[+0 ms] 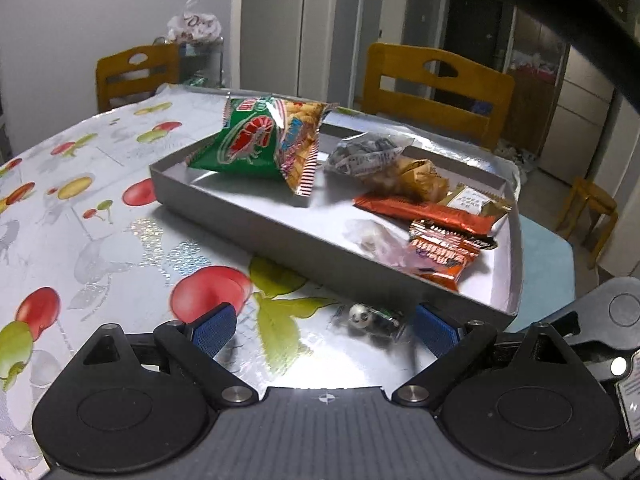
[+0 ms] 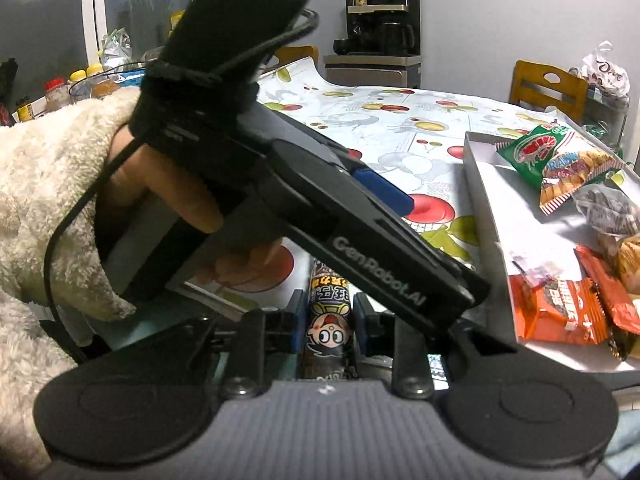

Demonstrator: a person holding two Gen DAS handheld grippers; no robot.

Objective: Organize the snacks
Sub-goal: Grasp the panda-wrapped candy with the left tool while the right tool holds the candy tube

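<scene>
Left wrist view. Left gripper [image 1: 324,326] spread wide, blue pads [image 1: 214,326] clear of everything, nothing between them. Small panda-print candy [image 1: 370,318] lying on the fruit-pattern tablecloth [image 1: 100,184], between the open fingers and nearer the right-hand pad, just outside the near wall of the grey tray [image 1: 280,236]. Inside the tray: green prawn-cracker bag [image 1: 264,140] at the far end, clear packet of dark wrapped sweets [image 1: 366,154], a brown crinkled wrapper, long orange bar [image 1: 424,210], smaller orange packet [image 1: 442,254], and a pale translucent wrapper. Judged step: collecting the 1 loose candy for the tray. Next move calls for advancing the fingers to centre the candy, closing, then lifting over the near wall.

Right wrist view. Right gripper [image 2: 326,326] narrowed onto a slim cartoon-face stick snack [image 2: 326,320], pads pressing both sides, snack pointing away from the camera. Left gripper body crossing the view diagonally, gripped by a hand [image 2: 172,196] in a fleecy cream sleeve [image 2: 44,184]. Tray off to the right with the same 2 orange packets and green bag; stick snack well short of it. Snack's far tip hidden behind the left gripper, so length possibly greater than shown. Next move for this side: carry the stick rightward over the tray wall and release once the left gripper is clear.
</scene>
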